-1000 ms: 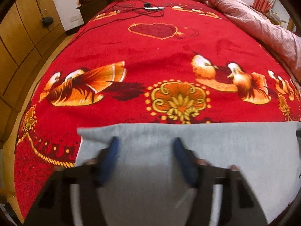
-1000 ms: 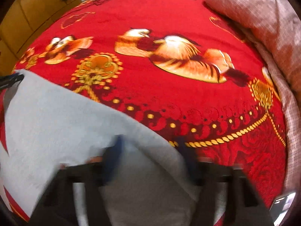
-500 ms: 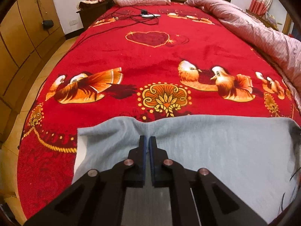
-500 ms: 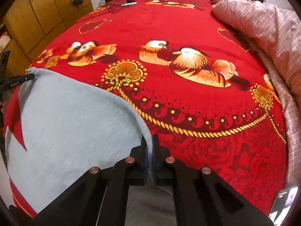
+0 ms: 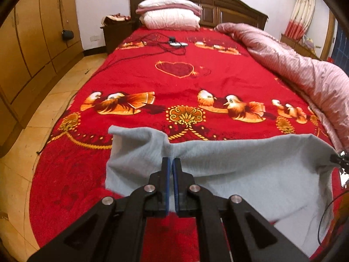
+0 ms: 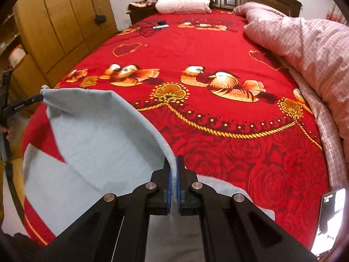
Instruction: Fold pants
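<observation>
The grey pants (image 5: 240,170), soft, light and limp, are held above the bed (image 5: 185,80) at lower frame, their upper edge pinched in the left tool (image 5: 170,163) and the right tool (image 6: 173,161); edge holds suit them

light: warm indoor, fairly dim | focus: sharp centre, soft far end | edges: heavy fisheye bending (black corner vignette)

Both wrist views low at foot of bed (image 5: 135,80) — facing headboard (image 5: 218,2) — sharing red spread.
</observation>
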Action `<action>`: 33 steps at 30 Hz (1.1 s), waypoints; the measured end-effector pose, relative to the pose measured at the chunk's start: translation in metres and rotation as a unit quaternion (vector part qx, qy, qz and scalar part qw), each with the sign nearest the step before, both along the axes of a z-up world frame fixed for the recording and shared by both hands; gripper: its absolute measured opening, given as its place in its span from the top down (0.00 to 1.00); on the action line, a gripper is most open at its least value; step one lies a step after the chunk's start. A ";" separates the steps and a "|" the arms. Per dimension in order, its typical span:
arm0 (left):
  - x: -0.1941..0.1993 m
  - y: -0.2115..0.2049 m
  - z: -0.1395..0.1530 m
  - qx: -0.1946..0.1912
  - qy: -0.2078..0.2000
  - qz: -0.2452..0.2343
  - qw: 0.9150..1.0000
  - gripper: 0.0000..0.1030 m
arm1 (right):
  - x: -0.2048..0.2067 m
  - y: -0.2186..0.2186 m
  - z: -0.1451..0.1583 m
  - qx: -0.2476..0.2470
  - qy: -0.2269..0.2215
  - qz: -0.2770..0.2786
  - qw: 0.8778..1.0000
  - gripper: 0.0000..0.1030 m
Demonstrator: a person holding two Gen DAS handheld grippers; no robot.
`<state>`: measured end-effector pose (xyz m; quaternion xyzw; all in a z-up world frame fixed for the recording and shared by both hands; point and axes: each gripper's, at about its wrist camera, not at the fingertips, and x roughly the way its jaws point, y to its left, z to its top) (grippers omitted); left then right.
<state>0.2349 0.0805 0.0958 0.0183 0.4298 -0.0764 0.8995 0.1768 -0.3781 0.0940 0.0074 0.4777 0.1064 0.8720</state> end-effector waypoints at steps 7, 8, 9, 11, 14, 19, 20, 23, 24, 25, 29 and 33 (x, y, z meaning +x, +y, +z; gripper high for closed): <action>-0.056 0.012 0.023 -0.010 -0.034 0.009 0.999 0.97 | -0.052 0.009 0.022 0.012 -0.034 0.000 0.999 0.96; -0.065 0.014 0.025 -0.011 -0.038 0.011 0.999 0.97 | -0.057 0.010 0.023 0.013 -0.037 0.001 0.999 0.96; -0.073 0.017 0.026 -0.013 -0.041 0.012 0.999 0.97 | -0.064 0.011 0.025 0.013 -0.039 0.003 0.999 0.96; -0.093 0.023 0.029 -0.018 -0.045 0.017 0.999 0.97 | -0.079 0.012 0.027 0.013 -0.044 0.005 0.999 0.96; -0.118 0.032 0.028 -0.021 -0.048 0.027 0.998 0.97 | -0.100 0.012 0.026 0.016 -0.050 0.003 0.999 0.96; -0.157 0.042 0.014 -0.031 -0.041 0.046 0.998 0.97 | -0.132 0.017 0.012 0.019 -0.044 0.002 0.999 0.96; -0.163 0.042 0.010 -0.030 -0.039 0.047 0.998 0.97 | -0.136 0.019 0.008 0.017 -0.042 0.003 0.999 0.96; -0.178 0.040 -0.004 -0.017 -0.030 0.051 0.998 0.97 | -0.149 0.024 -0.009 0.016 -0.027 0.004 0.999 0.95; -0.182 0.041 -0.010 -0.017 -0.024 0.053 0.998 0.97 | -0.152 0.025 -0.015 0.020 -0.020 0.002 1.000 0.95; -0.183 0.041 -0.014 -0.019 -0.020 0.055 0.998 0.97 | -0.155 0.026 -0.020 0.021 -0.015 0.001 1.000 0.95; -0.193 0.043 -0.035 -0.022 0.003 0.064 0.998 0.97 | -0.163 0.029 -0.042 0.018 0.005 -0.010 1.000 0.95; -0.201 0.040 -0.052 -0.003 0.025 0.074 0.997 0.96 | -0.166 0.029 -0.059 0.004 0.020 -0.028 0.999 0.93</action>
